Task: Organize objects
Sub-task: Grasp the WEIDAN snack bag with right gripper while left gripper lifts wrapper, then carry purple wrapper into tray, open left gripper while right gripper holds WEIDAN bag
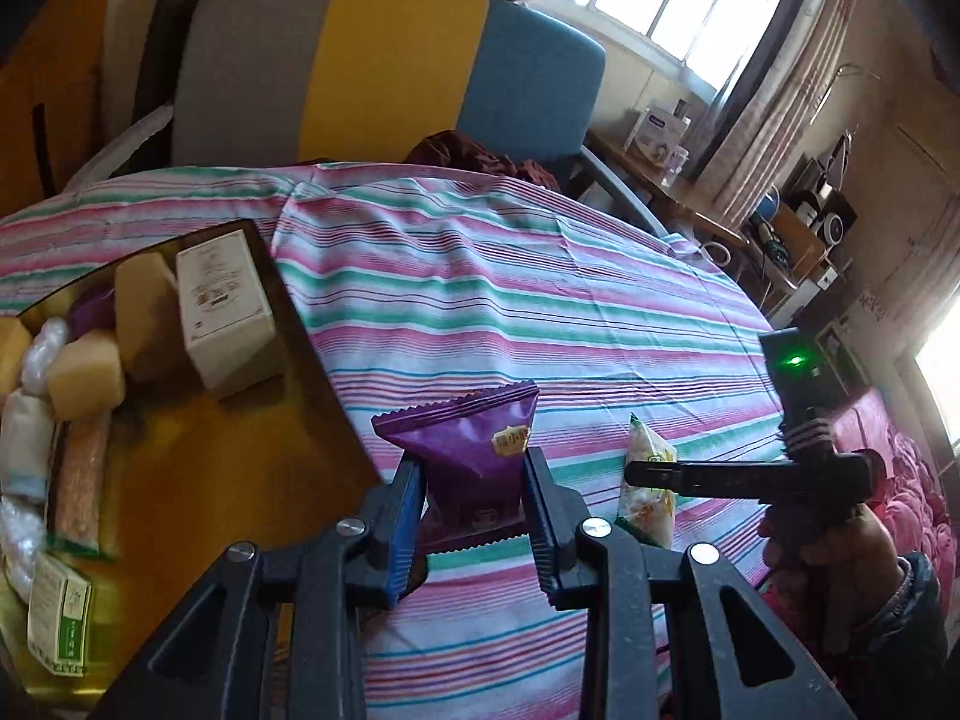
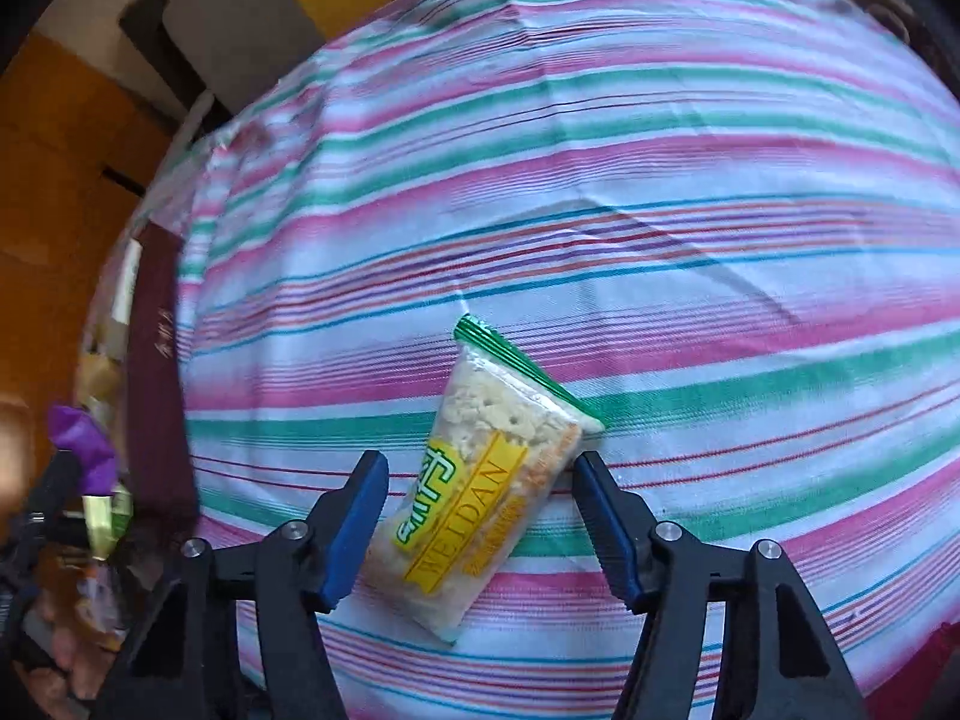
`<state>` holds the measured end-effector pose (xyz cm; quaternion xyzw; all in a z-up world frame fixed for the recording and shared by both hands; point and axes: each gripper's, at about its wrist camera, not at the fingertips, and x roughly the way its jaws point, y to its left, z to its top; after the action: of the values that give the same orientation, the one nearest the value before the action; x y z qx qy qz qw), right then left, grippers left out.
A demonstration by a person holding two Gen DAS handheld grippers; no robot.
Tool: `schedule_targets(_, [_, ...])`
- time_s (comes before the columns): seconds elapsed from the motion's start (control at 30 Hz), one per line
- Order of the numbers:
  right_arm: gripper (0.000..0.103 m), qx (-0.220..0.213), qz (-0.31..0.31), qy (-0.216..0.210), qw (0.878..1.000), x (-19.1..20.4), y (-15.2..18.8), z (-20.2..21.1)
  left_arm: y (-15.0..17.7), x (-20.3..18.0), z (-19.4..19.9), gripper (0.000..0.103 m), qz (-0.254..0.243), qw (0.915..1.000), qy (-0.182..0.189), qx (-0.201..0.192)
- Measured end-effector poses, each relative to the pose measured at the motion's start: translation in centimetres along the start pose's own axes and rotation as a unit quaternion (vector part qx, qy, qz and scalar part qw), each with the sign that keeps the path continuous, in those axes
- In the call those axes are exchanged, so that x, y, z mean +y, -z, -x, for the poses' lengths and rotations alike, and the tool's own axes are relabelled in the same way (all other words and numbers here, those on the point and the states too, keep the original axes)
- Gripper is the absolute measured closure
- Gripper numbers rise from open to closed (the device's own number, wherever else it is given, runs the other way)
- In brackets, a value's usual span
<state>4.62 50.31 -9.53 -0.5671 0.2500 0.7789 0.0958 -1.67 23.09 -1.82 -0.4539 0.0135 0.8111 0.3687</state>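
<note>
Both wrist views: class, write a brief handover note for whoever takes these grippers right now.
Left gripper: shut on the purple foil snack packet, lifted off the cloth.
Right gripper: open, straddling the clear cracker packet with yellow label, which lies on the striped cloth.
Done: several packets and boxes sit in the dark-rimmed tray.
Left: tray the purple packet, grip and tray the crackers.

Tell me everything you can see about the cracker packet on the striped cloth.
The cracker packet is a clear plastic sleeve with a green crimped seal at its far end and a yellow label with green characters and the word WEIDAN. Pale crackers show through the film. It looks sealed and lies flat and slanted on the striped cloth. The right gripper straddles it, one blue-padded finger at each side. Its fingers do not visibly press on it, though the right one is at its edge.
</note>
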Motion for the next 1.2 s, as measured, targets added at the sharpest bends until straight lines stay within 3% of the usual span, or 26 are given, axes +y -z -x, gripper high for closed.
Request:
schedule_targets(0.07, [0.057,-0.013,0.047,0.032,0.998,1.4,0.2,-0.2,0.5,0.8,0.8,0.071,0.009,1.0,0.002,-0.005])
schedule_targets(0.2, [0.059,-0.047,0.154,0.1,0.982,4.5,1.2,-0.7,1.3,2.5,2.3,0.071,0.025,0.9996,-0.001,-0.016])
schedule_targets(0.27, [0.059,-0.041,0.186,0.113,0.975,5.2,1.7,-1.4,1.7,3.6,3.1,0.071,0.032,0.9992,-0.008,-0.023])
schedule_targets(0.5, [0.058,-0.038,0.179,0.106,0.977,4.5,1.6,-1.3,3.0,8.6,5.7,0.071,0.074,0.9956,-0.04,-0.04])
schedule_targets(0.77, [0.056,-0.043,0.187,0.107,0.976,4.9,1.8,-1.4,5.7,14.7,9.1,0.071,0.132,0.9842,-0.103,-0.058])
schedule_targets(1.03, [0.057,-0.048,0.199,0.118,0.972,5.3,2.0,-1.4,5.7,13.9,9.8,0.071,0.094,0.9779,-0.167,-0.083])
schedule_targets(1.2, [0.058,-0.052,0.209,0.126,0.968,5.6,2.1,-1.4,5.2,12.9,8.8,0.071,0.075,0.9789,-0.173,-0.079])
